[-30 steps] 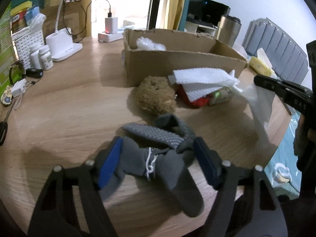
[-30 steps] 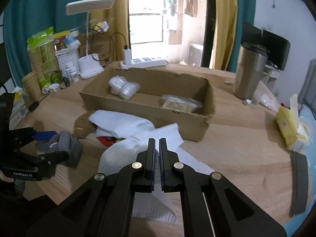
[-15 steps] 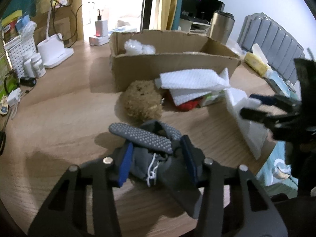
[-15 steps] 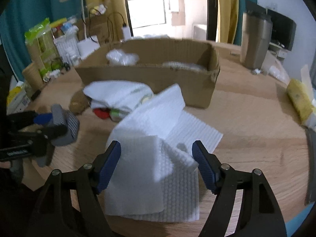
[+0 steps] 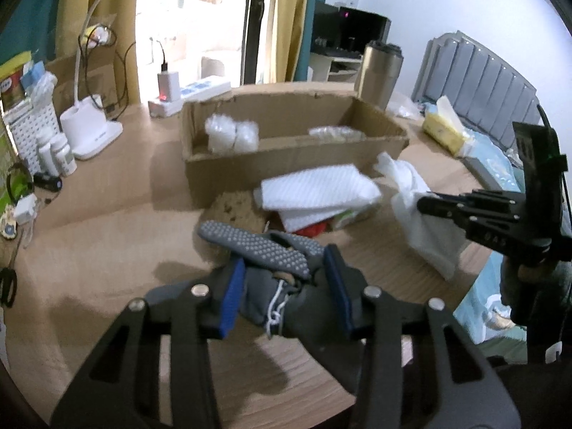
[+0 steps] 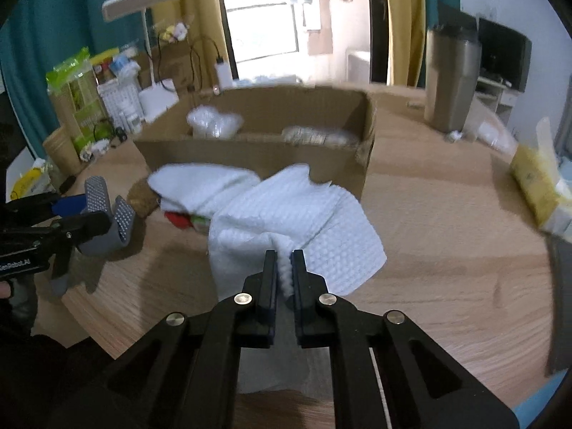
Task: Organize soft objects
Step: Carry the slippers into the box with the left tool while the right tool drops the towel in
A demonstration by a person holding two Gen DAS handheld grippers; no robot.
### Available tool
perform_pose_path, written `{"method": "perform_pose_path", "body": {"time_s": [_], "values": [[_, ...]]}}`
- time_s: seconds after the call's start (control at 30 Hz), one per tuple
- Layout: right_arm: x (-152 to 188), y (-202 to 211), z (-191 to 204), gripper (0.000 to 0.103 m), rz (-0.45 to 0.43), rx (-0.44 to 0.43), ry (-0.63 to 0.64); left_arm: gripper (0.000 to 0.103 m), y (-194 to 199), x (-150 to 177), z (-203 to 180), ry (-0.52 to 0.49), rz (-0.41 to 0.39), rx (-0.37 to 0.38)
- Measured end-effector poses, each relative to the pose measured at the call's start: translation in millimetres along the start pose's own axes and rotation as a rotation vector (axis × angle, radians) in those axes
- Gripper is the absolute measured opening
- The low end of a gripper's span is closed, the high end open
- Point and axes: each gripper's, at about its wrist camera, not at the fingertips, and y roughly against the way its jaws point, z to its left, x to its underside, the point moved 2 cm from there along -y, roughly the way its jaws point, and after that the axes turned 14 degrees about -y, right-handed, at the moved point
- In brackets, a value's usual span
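Observation:
My left gripper (image 5: 282,282) is shut on a grey glove with a dotted palm (image 5: 257,246) and holds it above the wooden table; the glove also shows in the right wrist view (image 6: 107,214). My right gripper (image 6: 284,264) is shut on a white textured cloth (image 6: 296,221), lifted off the table; it also shows in the left wrist view (image 5: 422,221). An open cardboard box (image 6: 257,146) stands behind, holding plastic-wrapped bundles (image 6: 214,125). A second folded white cloth (image 5: 318,189), a brown sponge (image 5: 232,211) and red and green items lie in front of the box.
A steel tumbler (image 6: 450,82) stands at the back right. A yellow tissue pack (image 6: 536,186) lies at the right. A desk lamp (image 5: 89,128), white basket, bottles and power strip (image 5: 193,96) crowd the left back. The table edge runs close in front.
My left gripper closed on the grey glove and lifted it. My right gripper opened, then closed on the white cloth and raised it. Both moved towards the box.

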Motion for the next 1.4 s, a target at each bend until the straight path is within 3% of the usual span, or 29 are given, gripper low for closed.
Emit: {"method": "perform_pose_path", "body": {"time_s": [0.63,0.9,1.4], "values": [[-78,56,6,0.008,-0.251,-0.047,0.053,0.045,33,-65,17,-0.012,-0.192,-0.028],[-101,53,8,0.008,-0.282,-0.095,0.058,0.045,32,-91,24,-0.015,-0.244,-0.043],[-134,21,16,0.008,-0.276,-0.157,0.090,0.045,-1,-115,43,0.021,-0.251,-0.036]]}}
